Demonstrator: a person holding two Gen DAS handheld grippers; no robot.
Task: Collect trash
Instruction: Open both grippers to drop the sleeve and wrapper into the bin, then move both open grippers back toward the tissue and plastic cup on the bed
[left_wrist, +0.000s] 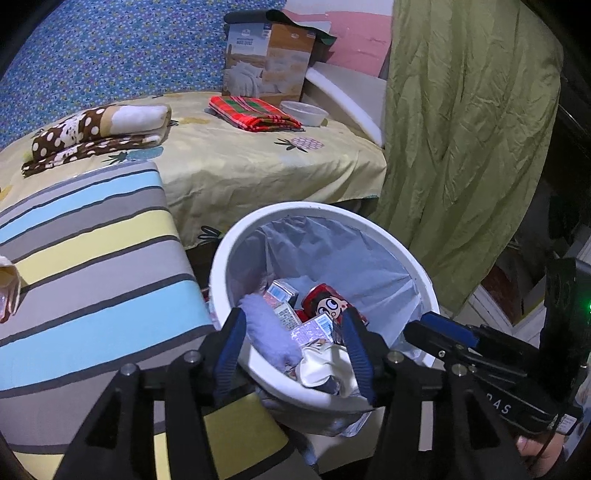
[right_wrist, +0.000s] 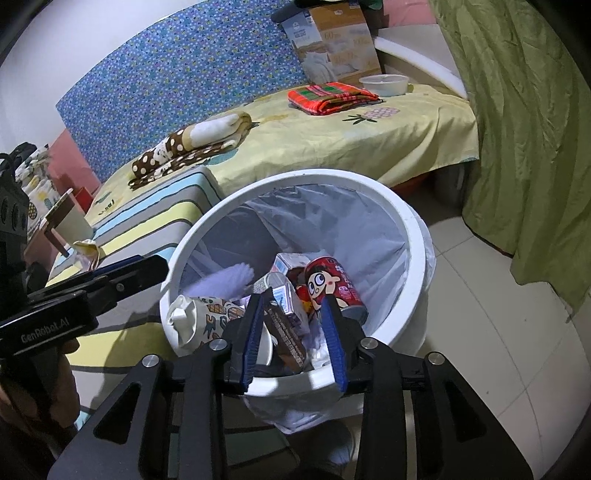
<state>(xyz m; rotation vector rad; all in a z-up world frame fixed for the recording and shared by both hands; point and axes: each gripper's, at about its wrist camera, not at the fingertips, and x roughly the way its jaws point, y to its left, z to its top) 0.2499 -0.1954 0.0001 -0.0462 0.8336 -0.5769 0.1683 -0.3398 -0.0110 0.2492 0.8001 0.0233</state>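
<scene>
A white bin (left_wrist: 325, 210) with a pale liner holds trash: a red cartoon can (left_wrist: 325, 302), small cartons, a purple fluffy piece (left_wrist: 266, 328) and a crumpled white wrapper (left_wrist: 325, 365). My left gripper (left_wrist: 292, 314) hangs open over the bin's near rim with nothing between its pads. In the right wrist view the same bin (right_wrist: 295, 177) sits below my right gripper (right_wrist: 292, 300). A brown carton (right_wrist: 284, 332) stands between its jaws, leaning by the left pad with a gap at the right one. The red can (right_wrist: 332, 284) lies just beyond.
A striped cushion (left_wrist: 92, 258) presses against the bin's left side. Behind is a bed with a yellow sheet (left_wrist: 258, 158), folded blankets, a cardboard box (left_wrist: 266, 59) and a plastic tub (left_wrist: 304, 112). A green curtain (left_wrist: 461, 129) hangs right, over tiled floor (right_wrist: 498, 314).
</scene>
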